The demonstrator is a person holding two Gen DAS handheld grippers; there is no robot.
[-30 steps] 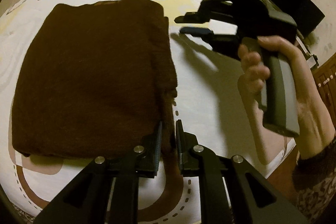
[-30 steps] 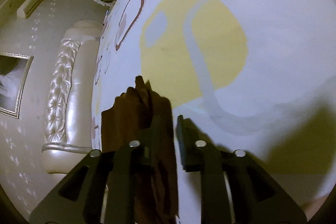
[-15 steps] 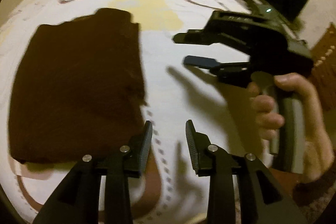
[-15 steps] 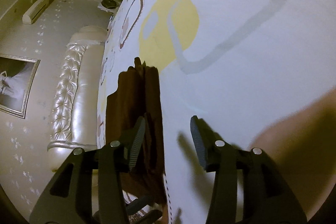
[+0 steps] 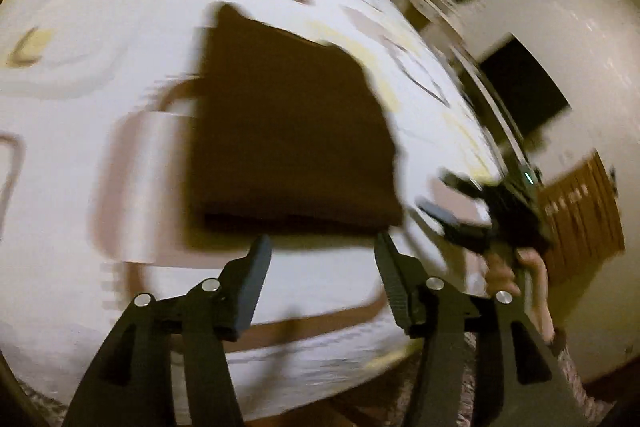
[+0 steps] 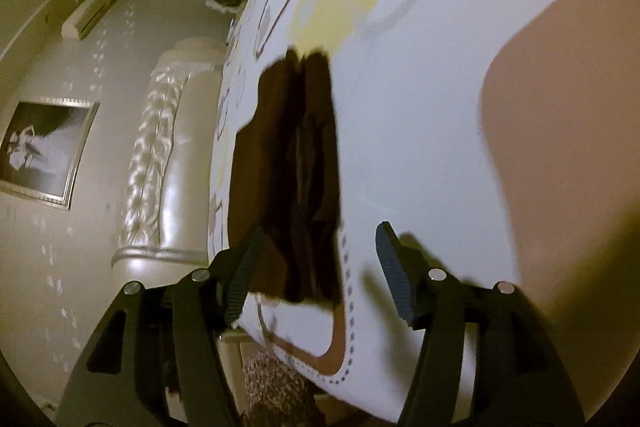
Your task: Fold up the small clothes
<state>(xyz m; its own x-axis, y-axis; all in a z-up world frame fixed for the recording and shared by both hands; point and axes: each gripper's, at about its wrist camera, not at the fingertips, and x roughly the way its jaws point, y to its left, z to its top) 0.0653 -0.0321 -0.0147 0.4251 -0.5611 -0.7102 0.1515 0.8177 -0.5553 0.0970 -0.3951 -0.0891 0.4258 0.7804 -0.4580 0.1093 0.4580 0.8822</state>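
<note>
A dark brown garment (image 5: 288,131) lies folded into a thick rectangle on the patterned white bedsheet (image 5: 100,187). In the blurred left wrist view my left gripper (image 5: 324,243) hovers just short of its near folded edge, jaws opening, nothing between them. My right gripper (image 5: 452,211) shows at the right in a person's hand (image 5: 508,271), off the garment's right side. In the right wrist view the brown garment (image 6: 296,179) is seen edge-on, layers stacked. The right gripper (image 6: 320,233) faces that end, jaws opening, pads pressing on nothing.
A padded cream headboard (image 6: 160,155) stands beyond the bed, with a framed picture (image 6: 44,151) and an air conditioner (image 6: 92,17) on the wall. A dark screen (image 5: 524,87) and wooden cabinet (image 5: 580,211) are to the right. The bed edge runs below both grippers.
Both grippers went from nearly shut at the garment's edge to open and drew back from it. The left view swung so the garment now sits ahead at centre.
</note>
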